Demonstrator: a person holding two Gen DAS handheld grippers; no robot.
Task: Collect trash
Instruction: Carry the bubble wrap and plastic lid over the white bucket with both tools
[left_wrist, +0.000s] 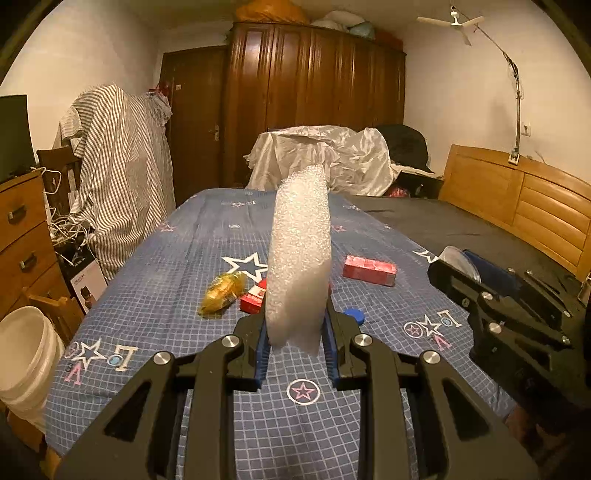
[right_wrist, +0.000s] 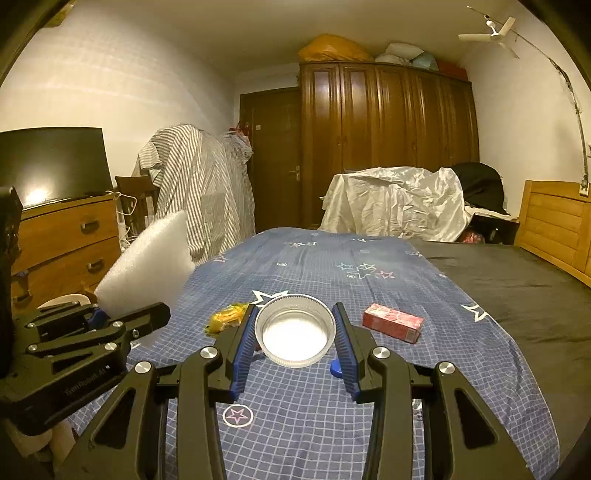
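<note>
Left wrist view first: off the bedspread's (left_wrist: 155, 295) left edge stands my white plastic bucket (left_wrist: 26, 350), the likely bin for all this. My left gripper (left_wrist: 295, 343) has its blue pads closed onto a sheet of white foam packing (left_wrist: 299, 258), which stands upright between them, lifted above the bedspread. Lying on the bedspread beyond the foam, from left to right, are a yellow wrapper (left_wrist: 221, 293), a small red-and-white carton (left_wrist: 255, 299) partly hidden by the foam, a blue bottle cap (left_wrist: 354, 315) and a red box (left_wrist: 369, 270).

Right wrist view: my right gripper (right_wrist: 295, 339) is spread only as wide as the metal jar lid (right_wrist: 295, 334) it grips by the rim, hollow side facing the camera, held above the bedspread's near end.

I judge both pickups done, so the step in hand is carrying to the bucket. Next I would swing the left load out over the bedspread's left edge, centre it above the bucket mouth, and only then let go, since the foam is light and could drift. The lid follows.
</note>
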